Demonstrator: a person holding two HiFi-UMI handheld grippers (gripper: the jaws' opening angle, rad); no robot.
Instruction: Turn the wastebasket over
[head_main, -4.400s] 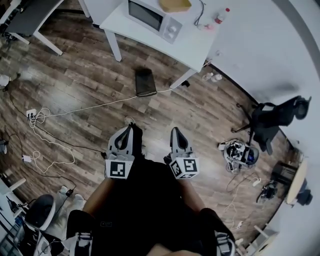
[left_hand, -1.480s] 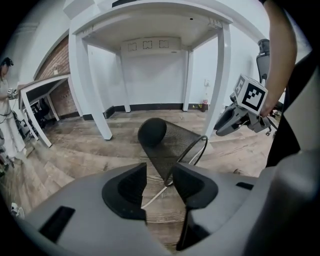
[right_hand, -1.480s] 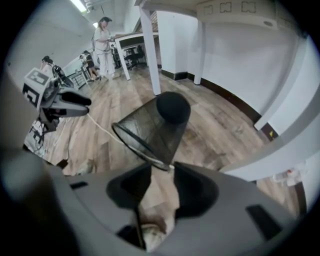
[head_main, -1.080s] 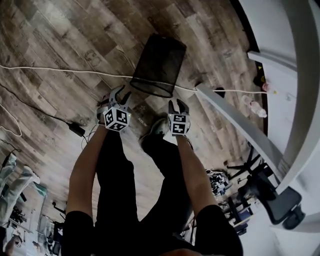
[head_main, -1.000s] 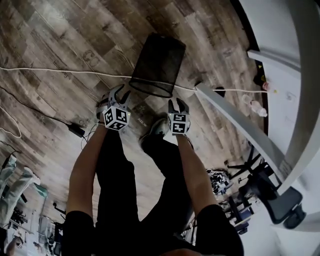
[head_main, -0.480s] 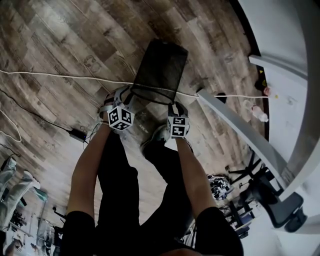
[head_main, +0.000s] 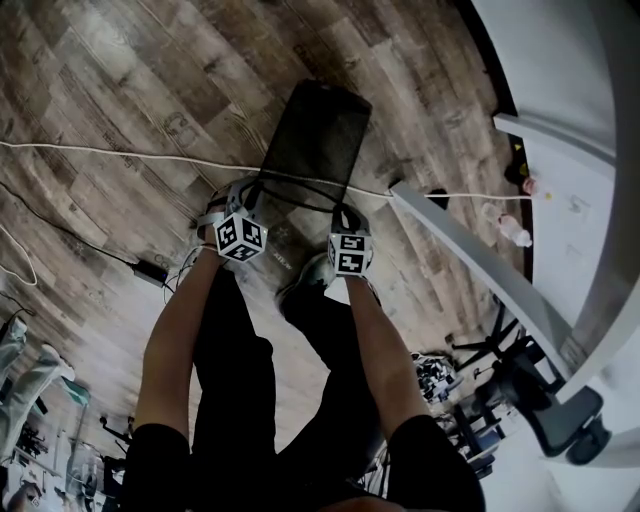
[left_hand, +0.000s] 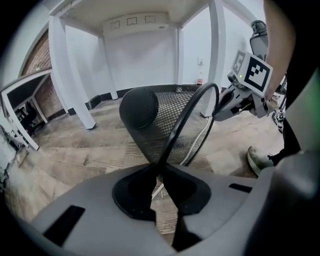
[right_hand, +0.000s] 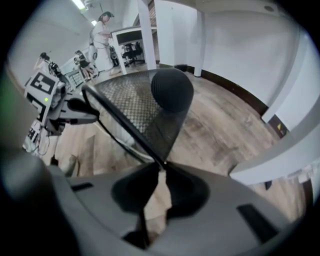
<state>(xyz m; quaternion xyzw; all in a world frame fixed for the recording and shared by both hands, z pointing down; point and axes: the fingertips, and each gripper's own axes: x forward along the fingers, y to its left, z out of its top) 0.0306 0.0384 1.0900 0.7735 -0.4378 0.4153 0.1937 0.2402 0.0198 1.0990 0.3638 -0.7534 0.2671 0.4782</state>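
Note:
The black mesh wastebasket (head_main: 318, 135) rests on the wood floor, tipped with its mouth toward me and its round bottom pointing away. My left gripper (head_main: 250, 190) holds the left side of the rim and my right gripper (head_main: 343, 212) the right side. In the left gripper view the rim (left_hand: 187, 122) runs straight into the pinch of the left gripper (left_hand: 159, 172), whose jaws are closing on it. The right gripper view shows the same: the rim (right_hand: 122, 122) is pinched in the right gripper (right_hand: 161, 167), jaws closing. The basket looks empty.
A white cable (head_main: 120, 152) crosses the floor under the basket. A white table leg (head_main: 470, 260) slants close on the right. A black power adapter (head_main: 152, 270) lies to the left, a shoe (head_main: 310, 272) below the grippers, an office chair (head_main: 540, 390) at lower right.
Both grippers moved forward onto the wastebasket's rim and their jaws closed on it. The basket's near rim has lifted and tipped slightly toward me.

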